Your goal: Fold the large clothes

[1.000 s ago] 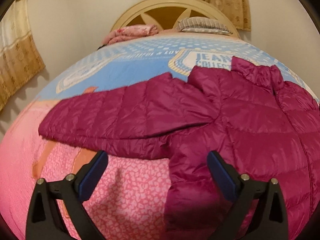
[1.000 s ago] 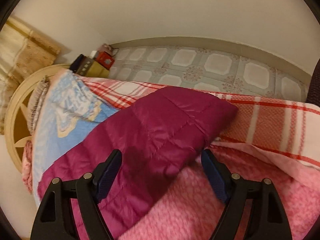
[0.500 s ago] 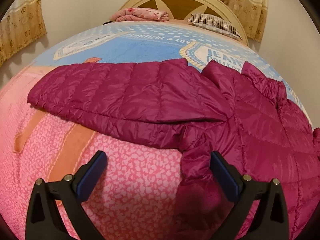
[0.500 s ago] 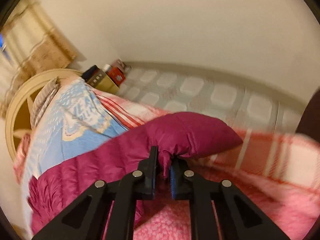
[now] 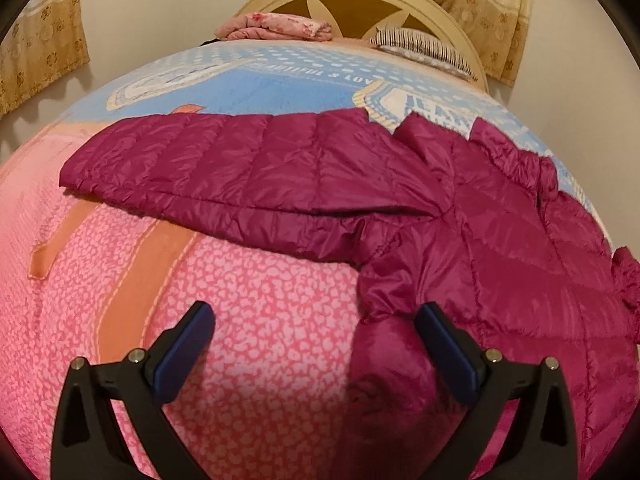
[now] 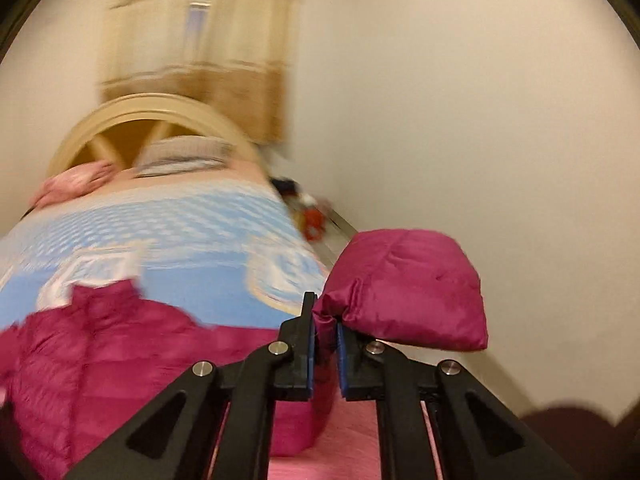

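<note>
Jacket (image 5: 460,216) fabric is seen spread across the bed (image 5: 248,320) in the left wrist view, with one sleeve (image 5: 224,164) stretched out flat to the left of the body panel and well short of the headboard (image 5: 360,4). Compared with a second ago, the hem corner now lies closer to the left gripper (image 5: 316,348), whose jaws are held wide apart with nothing pinched; the corner sits just beside the right-hand pad. That tool is angled steeply down toward the bed.

In the right wrist view, the other sleeve's cuff (image 6: 404,292) is clamped between the jaws of the right gripper (image 6: 325,332), which a second ago stood open around it and have since been closed. The cuff has been lifted clear of the bed and the tool rolled, so the headboard (image 6: 152,120) now appears ahead, blurred. This is judged to be the start of folding that sleeve inward over the jacket body.
</note>
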